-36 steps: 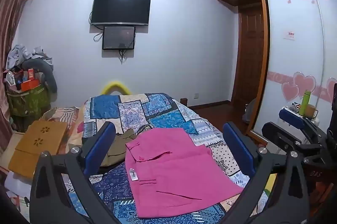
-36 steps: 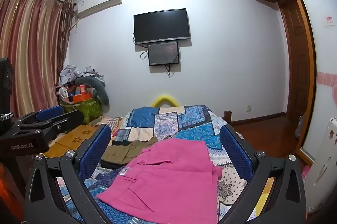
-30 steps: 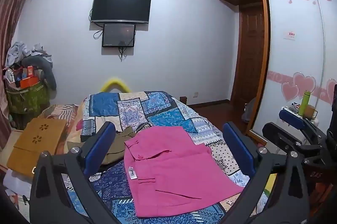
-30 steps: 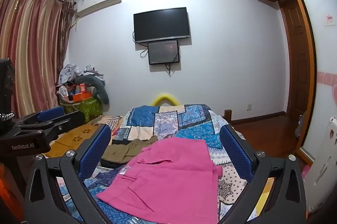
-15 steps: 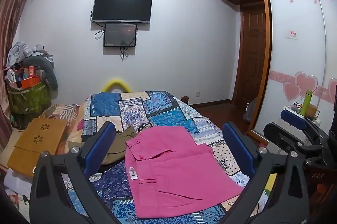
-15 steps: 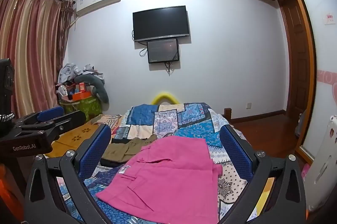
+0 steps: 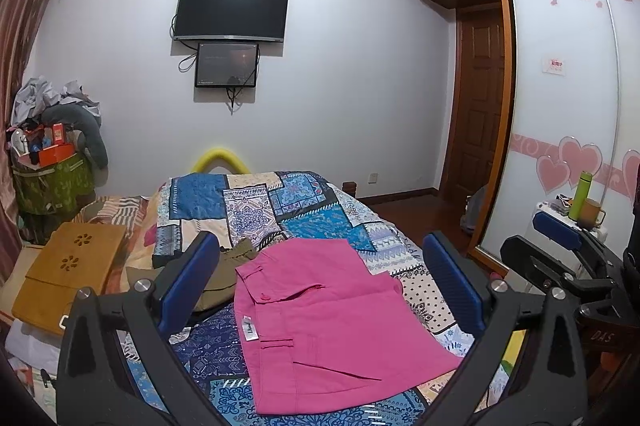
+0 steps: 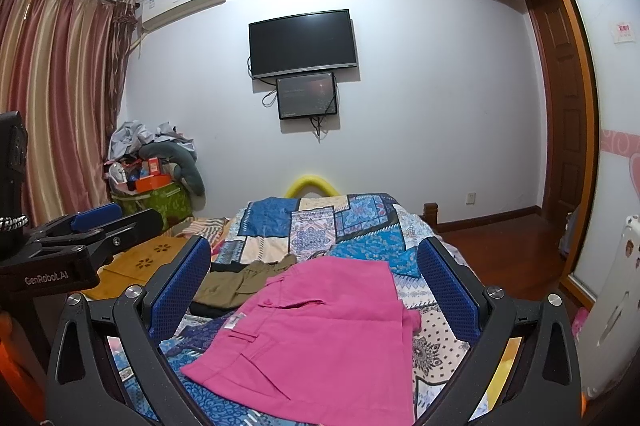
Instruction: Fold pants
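Folded pink pants lie flat on the patchwork bedspread, also seen in the right wrist view. Olive-green pants lie folded just left of them, also in the right wrist view. My left gripper is open and empty, held above the near end of the bed. My right gripper is open and empty too, to the right of the left one. Neither touches the cloth.
A wooden lap tray sits left of the bed. A cluttered green basket stands in the left corner. A wardrobe with sliding doors and a white cabinet with a green bottle are on the right.
Both grippers drifted slightly; the view shifted a little. The pink pants and the olive pants have not moved.
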`<control>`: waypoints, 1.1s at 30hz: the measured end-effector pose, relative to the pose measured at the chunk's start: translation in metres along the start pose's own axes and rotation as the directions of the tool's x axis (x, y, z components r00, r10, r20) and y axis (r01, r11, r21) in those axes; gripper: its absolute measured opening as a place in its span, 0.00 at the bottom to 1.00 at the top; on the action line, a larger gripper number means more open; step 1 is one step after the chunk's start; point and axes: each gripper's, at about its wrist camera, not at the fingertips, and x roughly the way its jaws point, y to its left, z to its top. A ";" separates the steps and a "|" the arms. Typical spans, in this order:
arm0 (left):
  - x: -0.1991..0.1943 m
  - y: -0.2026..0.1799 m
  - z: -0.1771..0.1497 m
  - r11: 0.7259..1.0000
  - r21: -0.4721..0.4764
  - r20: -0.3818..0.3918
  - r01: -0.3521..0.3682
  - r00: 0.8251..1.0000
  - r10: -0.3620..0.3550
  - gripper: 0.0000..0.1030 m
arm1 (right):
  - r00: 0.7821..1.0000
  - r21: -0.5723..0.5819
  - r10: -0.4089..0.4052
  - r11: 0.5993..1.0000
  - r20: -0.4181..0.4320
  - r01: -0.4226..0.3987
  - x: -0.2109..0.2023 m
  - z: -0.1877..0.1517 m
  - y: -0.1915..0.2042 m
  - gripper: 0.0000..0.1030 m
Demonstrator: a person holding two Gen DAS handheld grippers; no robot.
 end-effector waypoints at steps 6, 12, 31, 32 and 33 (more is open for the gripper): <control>-0.001 0.000 0.000 1.000 0.002 0.001 0.004 1.000 -0.004 1.00 | 1.000 0.001 -0.001 1.000 -0.001 0.001 -0.001 0.001 0.000 0.99; -0.001 -0.001 0.000 1.000 0.003 0.001 0.007 1.000 -0.007 1.00 | 1.000 0.004 -0.007 1.000 0.000 0.007 -0.001 0.001 0.000 1.00; 0.000 -0.002 0.001 1.000 0.005 -0.005 0.015 1.000 -0.015 1.00 | 1.000 0.005 -0.010 1.000 0.001 0.010 -0.001 0.001 0.001 1.00; 0.000 -0.002 0.001 1.000 0.006 -0.005 0.014 1.000 -0.014 1.00 | 1.000 0.005 -0.009 1.000 0.001 0.009 -0.001 0.001 0.001 1.00; 0.000 -0.002 0.001 1.000 0.006 -0.005 0.013 1.000 -0.013 1.00 | 1.000 0.005 -0.010 1.000 0.001 0.010 -0.001 0.001 0.001 1.00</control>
